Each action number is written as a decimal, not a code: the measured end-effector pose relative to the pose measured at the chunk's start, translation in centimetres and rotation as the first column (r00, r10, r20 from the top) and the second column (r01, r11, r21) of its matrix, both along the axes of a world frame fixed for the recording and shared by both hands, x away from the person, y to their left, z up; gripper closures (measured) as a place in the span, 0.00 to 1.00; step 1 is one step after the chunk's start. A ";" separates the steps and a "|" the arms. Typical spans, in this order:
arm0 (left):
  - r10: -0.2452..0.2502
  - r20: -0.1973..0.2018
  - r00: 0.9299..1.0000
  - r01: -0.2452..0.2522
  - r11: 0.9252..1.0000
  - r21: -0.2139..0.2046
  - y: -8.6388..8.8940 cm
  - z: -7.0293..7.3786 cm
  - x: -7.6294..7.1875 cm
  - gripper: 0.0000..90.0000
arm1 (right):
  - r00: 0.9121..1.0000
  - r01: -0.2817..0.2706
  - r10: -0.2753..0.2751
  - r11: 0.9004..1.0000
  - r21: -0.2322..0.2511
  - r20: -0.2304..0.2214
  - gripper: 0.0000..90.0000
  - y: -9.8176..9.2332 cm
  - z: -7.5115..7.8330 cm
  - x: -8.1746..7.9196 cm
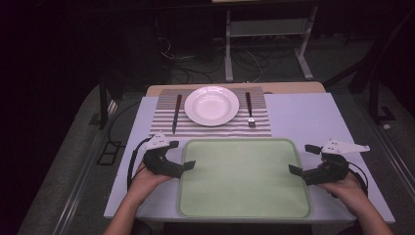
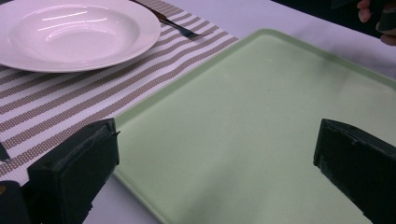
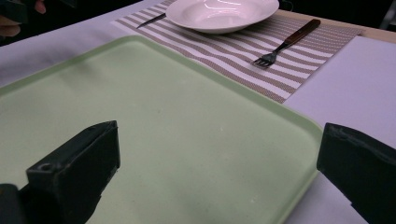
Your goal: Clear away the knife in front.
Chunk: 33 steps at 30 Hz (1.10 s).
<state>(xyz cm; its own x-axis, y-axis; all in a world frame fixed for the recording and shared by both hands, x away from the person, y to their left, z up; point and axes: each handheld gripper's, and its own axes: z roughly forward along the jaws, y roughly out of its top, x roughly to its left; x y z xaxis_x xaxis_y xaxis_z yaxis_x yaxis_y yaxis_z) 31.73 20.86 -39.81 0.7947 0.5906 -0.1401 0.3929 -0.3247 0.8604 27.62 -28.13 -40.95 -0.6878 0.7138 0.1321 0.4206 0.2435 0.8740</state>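
A pale green tray (image 1: 244,178) lies bare at the near side of the table. Behind it, a striped placemat (image 1: 215,129) carries a white plate (image 1: 211,105), with a knife (image 1: 175,113) to its left and a fork (image 1: 249,110) to its right. My left gripper (image 1: 185,154) hovers open at the tray's left edge, holding nothing. At the tray's right edge my right gripper (image 1: 299,158) is open too, jaws wide. The left gripper view has its gripper (image 2: 217,140) over the tray (image 2: 243,116), with the plate (image 2: 74,32) beyond. The right gripper view has its gripper (image 3: 219,135), the tray (image 3: 163,116) and the fork (image 3: 285,44).
A white cloth covers the table (image 1: 303,112), which drops off at its left, right and near edges. Past the far edge, a metal frame (image 1: 266,44) and loose cables (image 1: 195,63) stand on the dark floor.
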 end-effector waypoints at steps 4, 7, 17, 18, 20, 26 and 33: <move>0.000 0.003 1.000 0.000 1.000 0.007 -0.3 -0.1 0.7 0.00 | 1.000 0.005 -0.005 1.000 0.004 0.001 0.00 -0.1 0.0 0.0; 0.003 0.002 1.000 -0.003 1.000 0.005 -0.3 -0.1 1.2 0.00 | 1.000 0.003 -0.003 1.000 0.004 -0.005 0.00 -0.1 -0.1 0.2; 0.029 0.001 1.000 -0.029 1.000 -0.009 0.1 -0.2 2.3 0.00 | 1.000 -0.002 0.002 1.000 -0.001 -0.003 0.00 0.1 -0.2 0.3; 0.032 0.004 0.999 -0.032 0.999 -0.008 0.1 -0.2 2.5 0.00 | 1.000 -0.002 0.002 1.000 -0.001 -0.001 0.00 0.1 -0.2 0.3; 0.037 0.006 0.999 -0.037 0.999 -0.006 0.2 -0.2 2.8 0.00 | 1.000 0.000 0.000 1.000 -0.001 0.001 0.00 0.1 -0.2 0.4; 0.071 0.007 0.997 -0.071 0.997 -0.010 0.5 -0.4 3.9 0.03 | 1.000 -0.001 0.001 1.000 -0.003 -0.001 0.00 0.1 -0.2 0.4; 0.104 -0.002 0.995 -0.104 0.995 -0.003 1.1 -0.5 5.0 0.07 | 1.000 -0.001 0.001 1.000 -0.012 -0.001 0.00 0.2 -0.2 0.4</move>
<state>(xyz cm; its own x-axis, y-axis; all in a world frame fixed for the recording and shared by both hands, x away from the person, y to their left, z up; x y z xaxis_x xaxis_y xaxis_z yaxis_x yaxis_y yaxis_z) 36.75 22.01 -40.33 0.7290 0.6693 -0.1435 0.4261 -0.2796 0.8604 28.03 -27.95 -41.20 -0.6882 0.7148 0.1246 0.4214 0.2539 0.8706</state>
